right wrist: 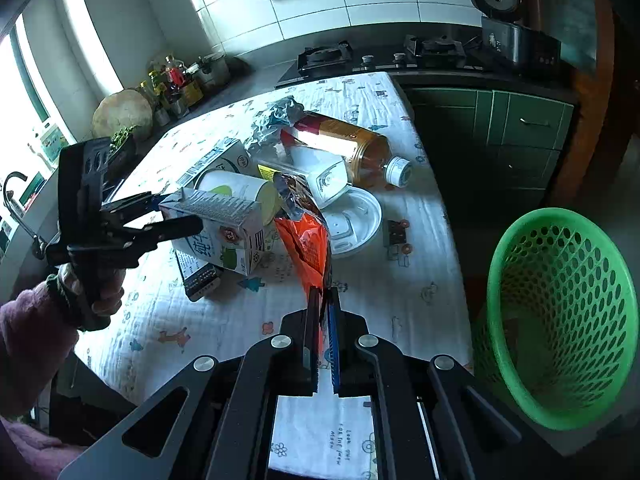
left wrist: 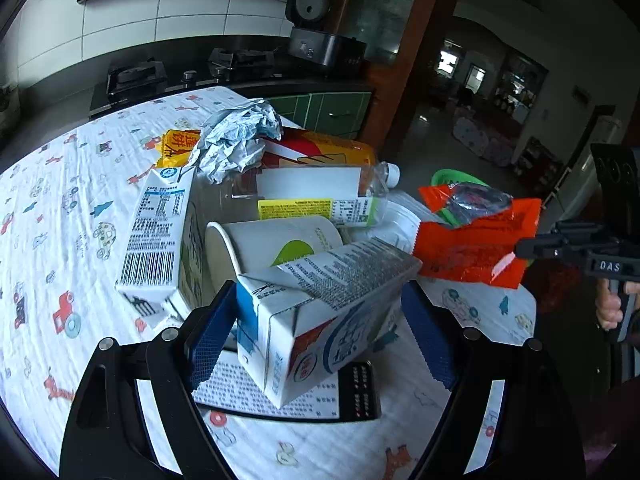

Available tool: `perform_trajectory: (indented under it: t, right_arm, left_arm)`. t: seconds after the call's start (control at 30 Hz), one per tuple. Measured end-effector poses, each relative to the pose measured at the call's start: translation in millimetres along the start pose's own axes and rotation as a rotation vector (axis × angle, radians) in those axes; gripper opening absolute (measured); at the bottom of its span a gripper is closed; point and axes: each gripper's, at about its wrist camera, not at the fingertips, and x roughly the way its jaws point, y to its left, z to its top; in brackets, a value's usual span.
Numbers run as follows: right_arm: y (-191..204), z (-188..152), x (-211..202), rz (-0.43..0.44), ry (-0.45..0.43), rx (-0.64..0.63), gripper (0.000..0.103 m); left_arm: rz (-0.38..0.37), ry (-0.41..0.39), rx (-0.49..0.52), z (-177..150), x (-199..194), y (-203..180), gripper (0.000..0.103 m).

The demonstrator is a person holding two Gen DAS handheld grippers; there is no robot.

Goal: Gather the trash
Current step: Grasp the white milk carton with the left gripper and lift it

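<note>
Trash lies heaped at the middle of the cloth-covered counter (right wrist: 384,280), so each tool can take one piece from the pile's near edge. The left gripper (left wrist: 320,336) has its blue-padded fingers (left wrist: 210,344) spread on either side of a milk carton (left wrist: 320,320), which is tilted and looks lifted off the pile; whether the pads press it I cannot tell. The right gripper (right wrist: 323,344) has its fingers pinched together on the lower edge of an orange snack wrapper (right wrist: 306,248), which stands up from them toward twelve o'clock. The green basket (right wrist: 560,320) waits past the counter edge at three o'clock in the right wrist view, mouth tipped toward the tool, likely the drop point. The left hand (right wrist: 96,300) grips its handle at nine o'clock, tool pointing toward three.
</note>
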Motion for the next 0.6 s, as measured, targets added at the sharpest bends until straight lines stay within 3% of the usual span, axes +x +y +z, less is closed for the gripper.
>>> perform_trajectory:
  t: [0.23,0.6]
  right_arm:
    - [-6.8,-3.5,-6.1,0.005,-0.012,0.006,0.005]
    - [-12.4,-11.4,-17.9,-0.003,-0.023,0.02,0.005]
  left_arm:
    - [0.031,-0.001,0.044,-9.8,-9.3,-19.5,0.05]
    - [0.044,-0.016,0.085,-18.8,-21.0,-45.2,0.048]
